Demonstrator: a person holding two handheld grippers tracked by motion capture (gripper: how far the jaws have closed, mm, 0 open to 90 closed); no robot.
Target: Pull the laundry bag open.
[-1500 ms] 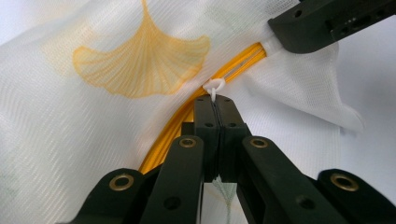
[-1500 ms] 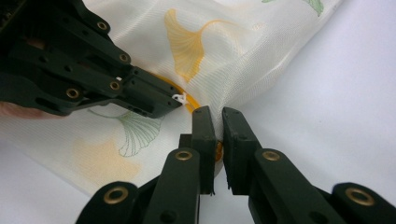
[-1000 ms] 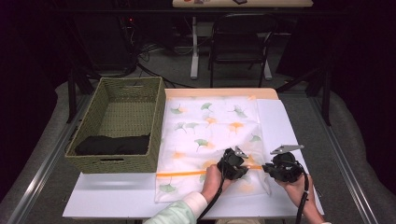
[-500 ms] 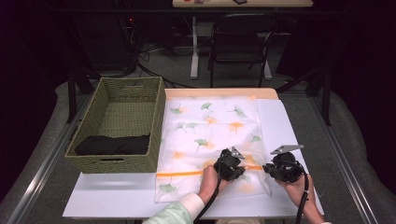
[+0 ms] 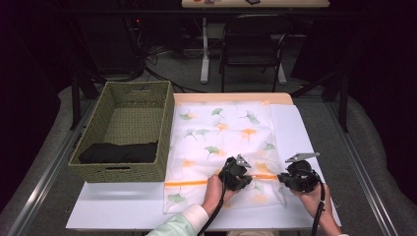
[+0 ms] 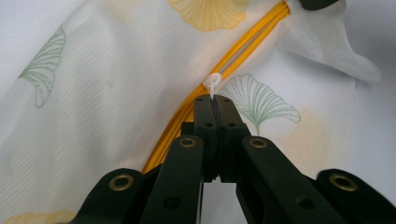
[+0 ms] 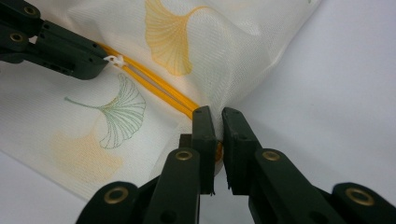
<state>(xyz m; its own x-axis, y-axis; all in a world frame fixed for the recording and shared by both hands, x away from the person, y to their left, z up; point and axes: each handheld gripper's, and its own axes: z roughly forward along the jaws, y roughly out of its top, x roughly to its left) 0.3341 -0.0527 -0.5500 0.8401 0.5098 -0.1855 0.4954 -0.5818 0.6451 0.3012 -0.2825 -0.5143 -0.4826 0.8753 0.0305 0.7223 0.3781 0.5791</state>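
Left gripper [image 6: 213,100] pinching white zipper pull [image 6: 213,84] of ginkgo-print mesh bag [image 5: 221,142] at bench [image 5: 123,209] near edge, six o'clock. Right gripper [image 7: 215,116] clamped on bag's end at orange zipper [image 7: 159,88], three o'clock of left. Best to keep right anchor taut, draw pull straight along zipper, low. Wicker basket [image 5: 167,128] with dark cloth [image 5: 118,152] at nine o'clock, clear of path. Chair [image 5: 253,46] beyond, twelve o'clock.

white leaf-print mesh bag [image 5: 221,142] flat on table, orange zipper [image 6: 233,56], white pull [image 6: 213,83]
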